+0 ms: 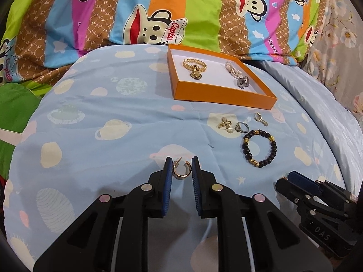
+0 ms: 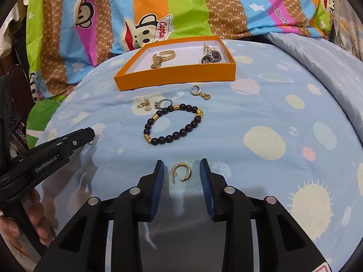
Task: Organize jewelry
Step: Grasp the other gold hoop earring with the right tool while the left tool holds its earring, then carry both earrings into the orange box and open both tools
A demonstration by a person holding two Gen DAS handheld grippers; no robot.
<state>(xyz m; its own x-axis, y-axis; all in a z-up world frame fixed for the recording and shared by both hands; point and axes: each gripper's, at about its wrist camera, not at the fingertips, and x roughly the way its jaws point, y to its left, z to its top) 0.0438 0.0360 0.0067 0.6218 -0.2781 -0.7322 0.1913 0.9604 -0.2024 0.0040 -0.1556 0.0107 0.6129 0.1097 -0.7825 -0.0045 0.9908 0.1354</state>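
Observation:
My left gripper [image 1: 181, 165] is closed around a gold hoop earring [image 1: 181, 171], its blue pads touching both sides. My right gripper [image 2: 181, 170] is open around a second gold hoop earring [image 2: 182, 171] that lies on the blue sheet, with gaps on both sides. An orange tray [image 1: 224, 96] farther back holds a gold watch [image 1: 195, 69], a pearl bracelet [image 1: 232, 70] and a dark watch [image 1: 243, 82]. On the sheet lie a black bead bracelet [image 2: 172, 122], a silver ring [image 2: 163, 103], a gold ring with a pearl [image 2: 144, 104] and a drop earring [image 2: 199, 92].
The work surface is a light blue sheet with planet prints [image 1: 113, 124] on a bed. A striped cartoon quilt [image 1: 136, 11] is piled behind the tray. The right gripper shows at the lower right of the left wrist view [image 1: 290, 181]. The left gripper shows at the left of the right wrist view [image 2: 90, 136].

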